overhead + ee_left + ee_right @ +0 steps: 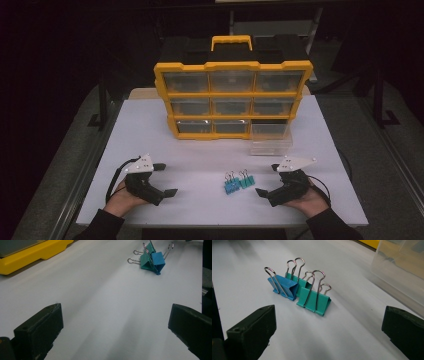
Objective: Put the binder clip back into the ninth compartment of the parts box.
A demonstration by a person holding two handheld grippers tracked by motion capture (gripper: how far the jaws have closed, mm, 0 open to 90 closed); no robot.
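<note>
Three binder clips lie bunched on the white table (200, 155), front middle: a blue one (285, 287) and two teal ones (314, 300). They appear as a small cluster (238, 182) in the high view and far off (151, 260) in the left gripper view. My right gripper (267, 179) rests just right of them, open, jaws wide apart and empty (329, 327). My left gripper (166, 179) rests at the front left, also open and empty (116, 325), pointing across bare table toward the clips.
A yellow organizer (232, 100) with clear drawers and a carry handle stands upright at the back of the table. One clear drawer (271, 137) sits out on the table before its lower right slot, close to the right gripper (402, 270). Dark floor surrounds the table.
</note>
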